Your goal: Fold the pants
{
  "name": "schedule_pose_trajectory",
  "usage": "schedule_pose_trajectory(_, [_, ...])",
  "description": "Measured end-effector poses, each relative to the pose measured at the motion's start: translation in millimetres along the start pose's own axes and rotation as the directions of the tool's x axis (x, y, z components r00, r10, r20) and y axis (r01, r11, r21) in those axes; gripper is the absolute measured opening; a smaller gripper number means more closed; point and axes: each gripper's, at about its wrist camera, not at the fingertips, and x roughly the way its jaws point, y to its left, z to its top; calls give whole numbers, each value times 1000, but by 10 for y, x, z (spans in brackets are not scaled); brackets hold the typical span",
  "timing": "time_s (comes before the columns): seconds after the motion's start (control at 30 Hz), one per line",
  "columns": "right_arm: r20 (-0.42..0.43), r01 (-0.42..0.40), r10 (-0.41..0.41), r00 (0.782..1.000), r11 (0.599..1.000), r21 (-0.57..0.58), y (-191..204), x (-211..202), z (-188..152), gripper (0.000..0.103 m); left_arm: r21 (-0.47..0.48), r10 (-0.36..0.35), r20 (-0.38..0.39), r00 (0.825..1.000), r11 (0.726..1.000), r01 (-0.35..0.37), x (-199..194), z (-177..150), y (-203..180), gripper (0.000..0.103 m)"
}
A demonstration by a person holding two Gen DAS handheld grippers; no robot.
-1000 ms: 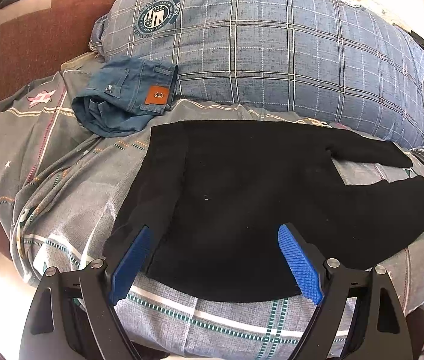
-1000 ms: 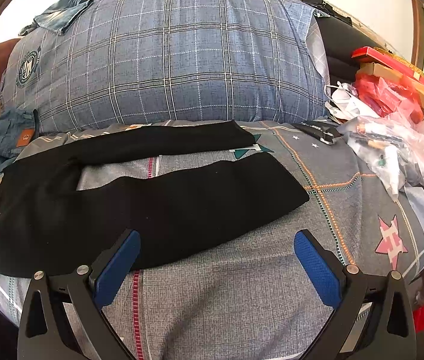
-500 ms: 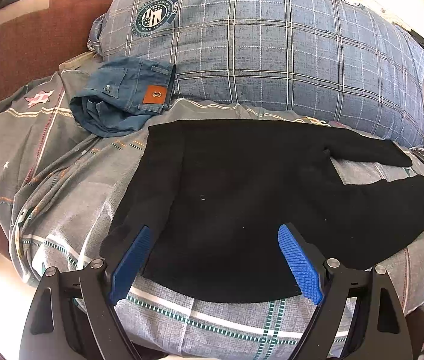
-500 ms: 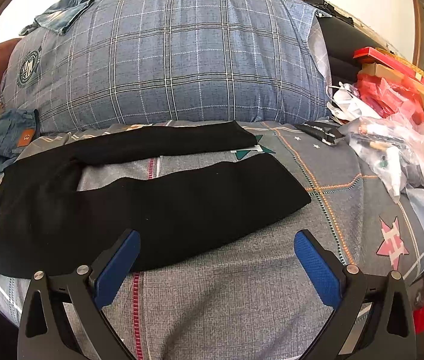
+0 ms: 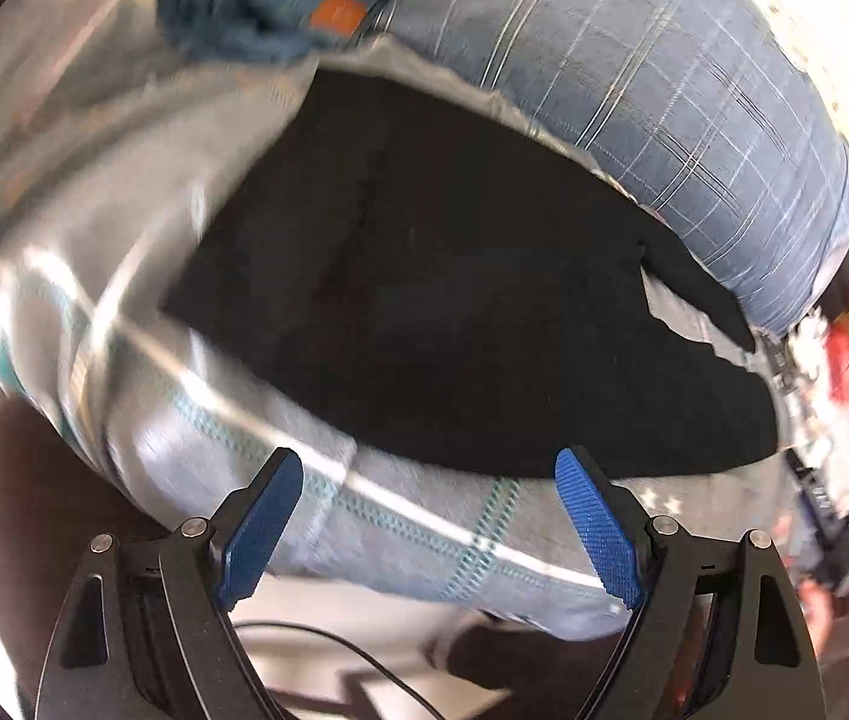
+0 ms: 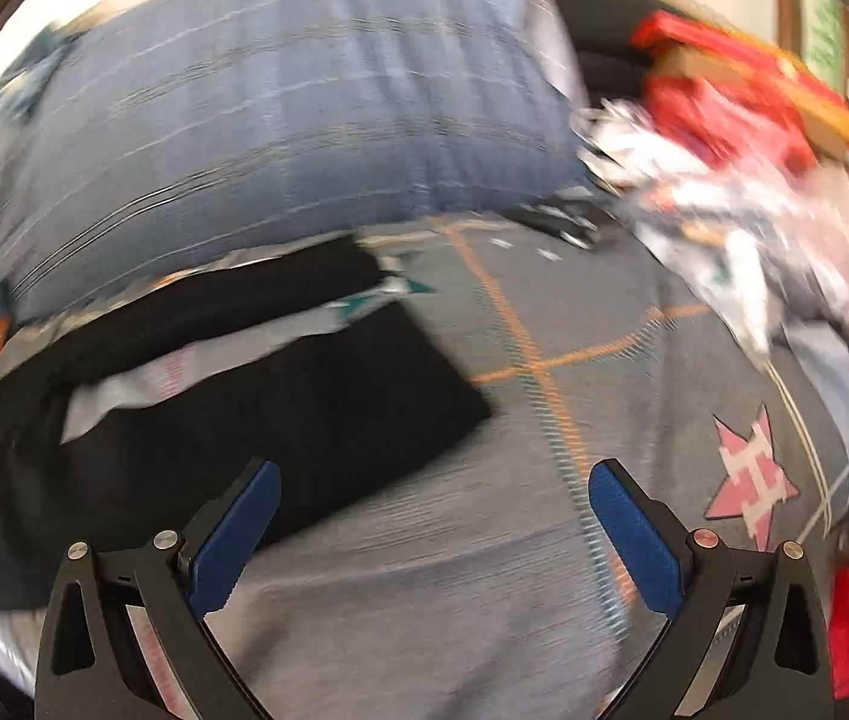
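Note:
Black pants (image 5: 454, 312) lie flat on the grey patterned bedspread (image 5: 400, 516), waist to the left and two legs spread to the right. In the right wrist view the pants (image 6: 232, 414) show both leg ends near the middle. My left gripper (image 5: 427, 516) is open and empty, over the bed's front edge just short of the pants' near hem. My right gripper (image 6: 433, 525) is open and empty, above the bedspread (image 6: 454, 600) beside the near leg's end. Both views are motion-blurred.
A big blue plaid pillow (image 5: 664, 96) lies behind the pants, also in the right wrist view (image 6: 280, 120). Folded denim (image 5: 268, 18) sits at the back left. Red boxes and plastic bags (image 6: 742, 156) are piled at the right. The floor shows below the bed edge (image 5: 364, 648).
Both grippers have moved quickly. The left has pulled back and tilted, so the bed edge and floor now show. The right has shifted toward the right, past the near leg's end.

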Motion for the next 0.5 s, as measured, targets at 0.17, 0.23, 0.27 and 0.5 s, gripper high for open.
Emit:
schedule_pose_trajectory(0.17, [-56,-12,17,998,997,80,-247,311,111,103,-72,-25,-78,997,997,19,205,167,61,85])
schedule_pose_trajectory(0.23, [-66,-28,34,997,996,87,-241,392,133,103,-108,-38,-90,995,994,28,265,237,94,85])
schedule_pose_trajectory(0.27, [-72,-43,50,996,995,92,-227,432,145,102,-115,-34,-81,996,993,25,272,284,104,85])
schedule_pose_trajectory(0.5, [-113,-117,127,985,989,92,-28,670,219,98,-123,-32,-26,999,992,28,362,540,93,85])
